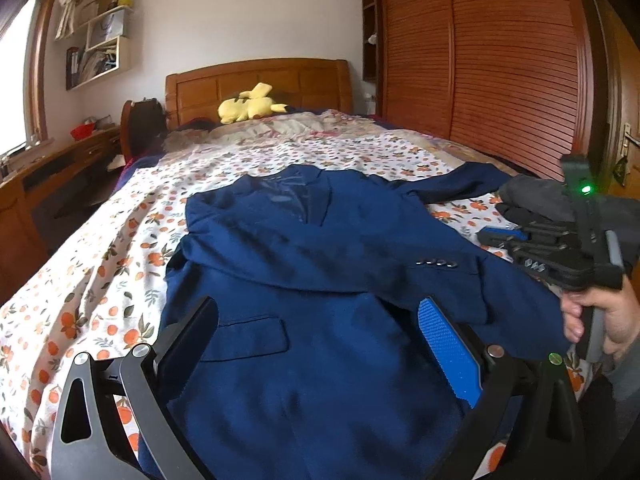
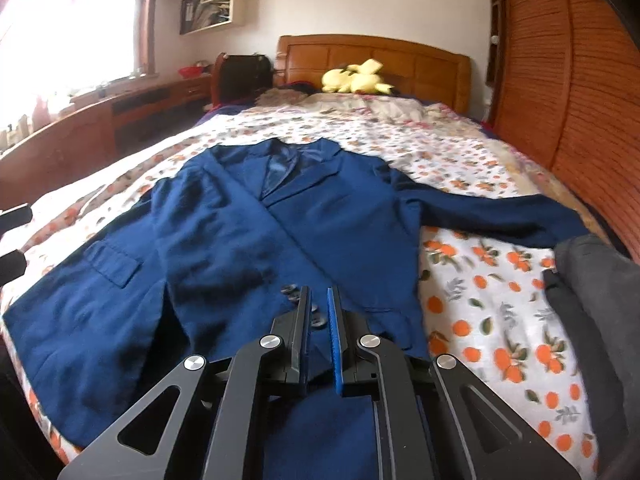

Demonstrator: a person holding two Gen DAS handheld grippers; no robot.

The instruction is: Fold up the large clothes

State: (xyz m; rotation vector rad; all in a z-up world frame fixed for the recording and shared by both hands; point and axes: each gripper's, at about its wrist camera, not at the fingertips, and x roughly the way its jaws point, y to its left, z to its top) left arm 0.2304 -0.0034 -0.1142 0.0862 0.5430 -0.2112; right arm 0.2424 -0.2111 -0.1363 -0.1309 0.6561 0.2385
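The right claw [image 2: 319, 322] is clenched with nothing visibly between its pads, low over the near hem of the navy jacket [image 2: 248, 232]. The left claw [image 1: 316, 320] is released above it. The jacket lies flat on the floral bed [image 2: 500, 292], one sleeve stretched right.

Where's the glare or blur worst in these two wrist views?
Right wrist view: window blown out to white at upper left, motion smear on the bedsheet at right. Left wrist view: window bright at the left edge, blue jacket fairly sharp; both bend the wardrobe with fisheye curve.
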